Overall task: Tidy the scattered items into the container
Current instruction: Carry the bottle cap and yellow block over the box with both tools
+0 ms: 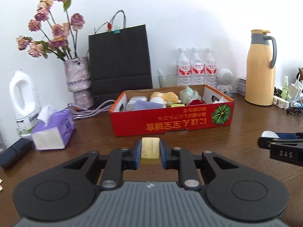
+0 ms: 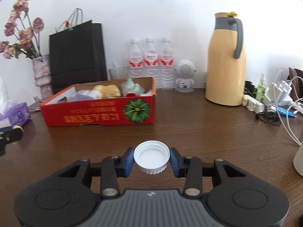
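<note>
A red cardboard box (image 1: 170,121) stands on the brown table, holding a plush toy, a green bundle and other small items; it also shows in the right wrist view (image 2: 98,116). My left gripper (image 1: 150,149) is shut on a pale yellow eraser-like block (image 1: 150,148), just in front of the box. My right gripper (image 2: 151,158) is shut on a white bottle cap (image 2: 151,156), open side up, in front of the box's right end. The right gripper also shows at the right edge of the left wrist view (image 1: 265,140).
A purple tissue pack (image 1: 53,130), white detergent bottle (image 1: 23,102), flower vase (image 1: 78,83) and black paper bag (image 1: 119,60) stand at the left and back. Three water bottles (image 2: 150,62), a white figurine (image 2: 184,77), a yellow thermos (image 2: 225,64) and chargers with cables (image 2: 280,98) are at the right.
</note>
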Action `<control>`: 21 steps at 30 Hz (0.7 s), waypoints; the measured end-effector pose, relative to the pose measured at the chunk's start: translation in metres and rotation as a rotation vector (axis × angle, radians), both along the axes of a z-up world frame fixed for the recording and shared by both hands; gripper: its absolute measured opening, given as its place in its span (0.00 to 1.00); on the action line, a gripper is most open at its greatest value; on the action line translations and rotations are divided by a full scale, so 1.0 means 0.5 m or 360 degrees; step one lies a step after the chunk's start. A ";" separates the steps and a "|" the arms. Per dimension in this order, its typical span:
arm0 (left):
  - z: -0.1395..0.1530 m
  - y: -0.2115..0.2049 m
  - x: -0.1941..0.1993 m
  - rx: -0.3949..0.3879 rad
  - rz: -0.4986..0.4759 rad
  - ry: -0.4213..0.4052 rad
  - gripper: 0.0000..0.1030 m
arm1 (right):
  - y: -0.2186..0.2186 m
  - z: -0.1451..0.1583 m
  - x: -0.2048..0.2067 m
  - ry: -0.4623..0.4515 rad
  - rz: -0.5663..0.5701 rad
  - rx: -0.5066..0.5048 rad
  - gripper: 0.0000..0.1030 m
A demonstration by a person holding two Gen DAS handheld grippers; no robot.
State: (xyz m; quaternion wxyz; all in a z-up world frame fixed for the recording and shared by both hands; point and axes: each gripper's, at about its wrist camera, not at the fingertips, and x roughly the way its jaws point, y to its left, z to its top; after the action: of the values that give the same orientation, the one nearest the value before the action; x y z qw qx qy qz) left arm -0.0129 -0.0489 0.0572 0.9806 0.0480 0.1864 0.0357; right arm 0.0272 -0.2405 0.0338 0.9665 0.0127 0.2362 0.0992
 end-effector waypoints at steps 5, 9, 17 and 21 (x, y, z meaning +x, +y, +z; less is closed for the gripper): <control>0.018 0.035 -0.050 -0.0054 0.0001 -0.0091 0.21 | 0.091 0.028 -0.067 -0.0111 0.0180 -0.0029 0.38; 0.018 0.047 -0.108 -0.0084 0.0001 -0.0191 0.21 | 0.108 0.046 -0.119 -0.0200 0.0196 -0.0011 0.38; -0.003 0.056 -0.290 -0.0107 -0.0028 -0.0301 0.21 | 0.070 0.028 -0.311 -0.0348 0.0103 0.0036 0.38; -0.010 0.068 -0.335 -0.0123 -0.0044 -0.0331 0.21 | 0.043 0.016 -0.385 -0.0392 0.0109 0.0027 0.38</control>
State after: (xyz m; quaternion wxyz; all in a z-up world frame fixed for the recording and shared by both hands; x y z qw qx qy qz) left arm -0.1802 -0.0151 0.0521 0.9962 0.0089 0.0844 0.0197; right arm -0.1652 -0.2189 0.0417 0.9841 0.0004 0.1151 0.1349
